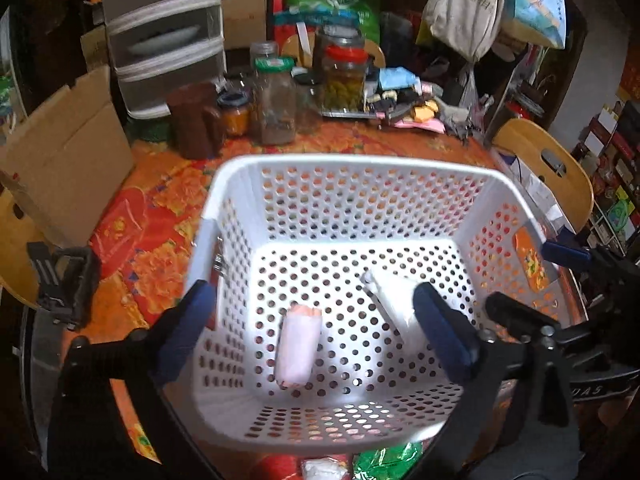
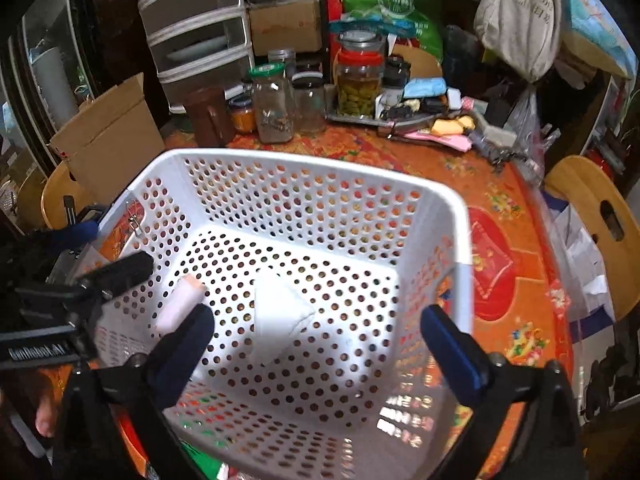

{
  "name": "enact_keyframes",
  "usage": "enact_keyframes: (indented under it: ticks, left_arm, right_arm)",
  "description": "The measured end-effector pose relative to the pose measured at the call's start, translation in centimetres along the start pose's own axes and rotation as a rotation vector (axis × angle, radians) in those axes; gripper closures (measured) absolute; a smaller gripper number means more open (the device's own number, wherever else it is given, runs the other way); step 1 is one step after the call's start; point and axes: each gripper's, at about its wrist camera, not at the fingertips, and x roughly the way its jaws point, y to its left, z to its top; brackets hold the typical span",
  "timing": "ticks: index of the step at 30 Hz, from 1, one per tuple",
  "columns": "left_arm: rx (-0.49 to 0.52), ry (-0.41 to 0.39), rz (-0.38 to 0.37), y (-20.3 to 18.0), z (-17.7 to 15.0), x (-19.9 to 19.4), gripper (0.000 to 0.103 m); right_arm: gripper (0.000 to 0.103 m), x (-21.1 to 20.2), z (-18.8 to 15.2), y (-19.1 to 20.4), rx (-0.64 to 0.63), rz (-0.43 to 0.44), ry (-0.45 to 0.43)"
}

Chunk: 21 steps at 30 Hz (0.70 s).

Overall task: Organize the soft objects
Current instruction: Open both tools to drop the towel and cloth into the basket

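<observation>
The pink roll (image 1: 298, 347), a soft little bundle with an orange end, lies on the perforated floor of the white basket (image 1: 352, 168), at lower centre of the left wrist view and lower left of the right wrist view. Just beside it, but apart, lies the white folded packet (image 2: 280, 320), near the middle of the basket floor. Both soft things are down and free: neither tool grips anything.

The left gripper (image 1: 320, 332) hangs over the basket with its blue fingers (image 1: 188, 328) spread wide, one outside the near left wall and the other over the white packet. The right gripper (image 2: 324, 344) is also splayed wide above the basket, the packet showing between its fingers without any contact.

I judge the step in hand to be letting go and clearing out. To do it well, each tool should rise straight up, fingers kept wide, so that no pad catches the basket rim or drags a bundle along. The two tools sit close together at the picture's side edges, so lifting them apart avoids a knock.

At the very bottom of the left view, wrapped packets (image 1: 384, 460) in green and white peek out under the basket's near edge; those look like the next candidates.

Farther back on the orange flowered tabletop (image 2: 500, 208) stand glass jars (image 2: 274, 104), a cardboard box (image 1: 68, 152), and a drawer unit (image 1: 164, 36).
</observation>
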Motion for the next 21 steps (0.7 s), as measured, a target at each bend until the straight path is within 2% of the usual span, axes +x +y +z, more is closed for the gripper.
enact_keyframes:
  ticks: [5,9,13,17,21]
  left_arm:
    - [-0.009,-0.008,-0.002,0.5,0.0,-1.8,0.0]
    - [-0.004,-0.023,0.013,0.4,-0.2,-2.9,0.0]
    - [0.014,-0.041,0.012,0.0,-0.8,-4.2,0.0]
    - [0.05,-0.085,0.003,-0.7,-2.2,-6.7,0.0]
    - [0.052,-0.14,-0.008,-0.7,-4.2,-10.2,0.0]
  right_arm:
    - [0.0,-2.9,-0.4,-1.4,0.029,0.007,-0.077]
    - [0.0,-4.2,-0.8,-1.9,0.028,-0.035,-0.12]
    - [0.0,-4.8,-1.3,-2.0,0.032,-0.03,-0.117]
    - [0.0,-6.2,-2.4,-2.0,0.061,-0.01,-0.124]
    - [0.0,-8.7,-4.3,-2.1,0.081,-0.047,-0.171]
